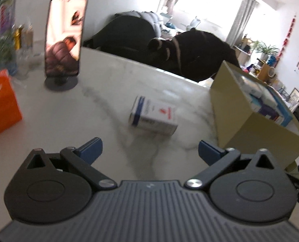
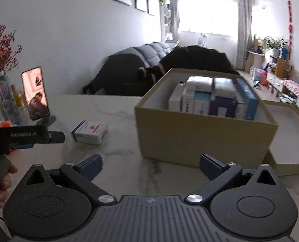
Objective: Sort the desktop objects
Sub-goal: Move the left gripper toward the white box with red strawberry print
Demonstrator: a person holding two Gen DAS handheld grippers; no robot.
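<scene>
Left wrist view: your left gripper hovers level above the marble table, jaws wide, empty.
Medicine box: lying flat at 12 o'clock.
Cardboard box: at 2 o'clock.
Right gripper: level, jaws wide, empty.

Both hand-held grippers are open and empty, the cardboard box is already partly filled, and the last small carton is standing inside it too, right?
Not quite: the small carton lies on the table, left of the cardboard box, as the right wrist view shows. The rest holds.
</scene>
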